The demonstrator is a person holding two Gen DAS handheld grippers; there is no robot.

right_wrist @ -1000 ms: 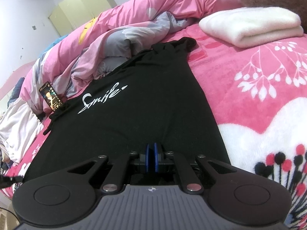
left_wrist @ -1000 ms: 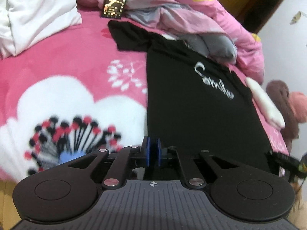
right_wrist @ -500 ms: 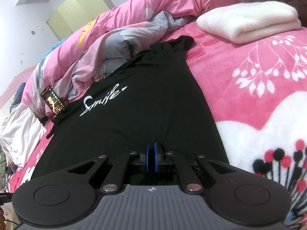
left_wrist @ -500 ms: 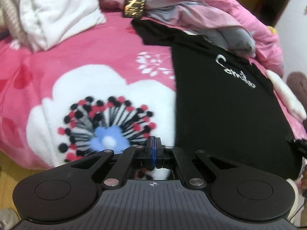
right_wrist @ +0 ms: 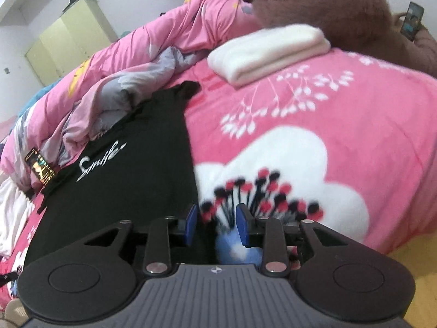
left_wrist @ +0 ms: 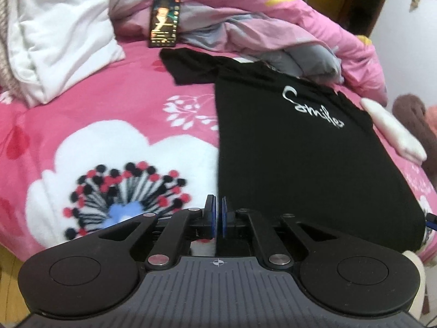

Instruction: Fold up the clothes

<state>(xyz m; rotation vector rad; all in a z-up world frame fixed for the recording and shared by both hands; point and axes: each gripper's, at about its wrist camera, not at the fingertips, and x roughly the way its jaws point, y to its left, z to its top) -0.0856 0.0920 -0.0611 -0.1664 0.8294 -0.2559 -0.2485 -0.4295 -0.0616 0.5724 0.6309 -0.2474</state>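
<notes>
Left wrist view shows the black T-shirt [left_wrist: 300, 153] lying flat on the pink floral blanket [left_wrist: 109, 114], filling the centre and right of the frame. Its body reads as one long strip, with white "Smile" lettering [left_wrist: 312, 108] face up. One sleeve [left_wrist: 185, 64] is spread toward the upper middle of the frame; in the right wrist view the other sleeve [right_wrist: 188, 90] sits bunched at the upper centre.

Progress, as a judgement: the shirt lies smoothed out and unfolded across its length. No cross fold is visible. Whether any lengthwise fold lies in the body cannot be told. A folded white towel [right_wrist: 267, 52] sits well apart at the upper right of the right wrist frame.

Orientation: the long axis runs from the lower edge of both frames, where the hem lies, up to the collar end, which touches the rumpled pink and grey duvet [left_wrist: 273, 35].

Left gripper [left_wrist: 217, 220]: jaws nearly together, a thin gap between the blue pads, nothing seen held; it sits at the shirt's left hem corner. Right gripper [right_wrist: 215, 225]: jaws parted and empty, over the blanket just beside the shirt's right edge.

A phone [left_wrist: 165, 19] leans on the duvet, upper centre.
</notes>
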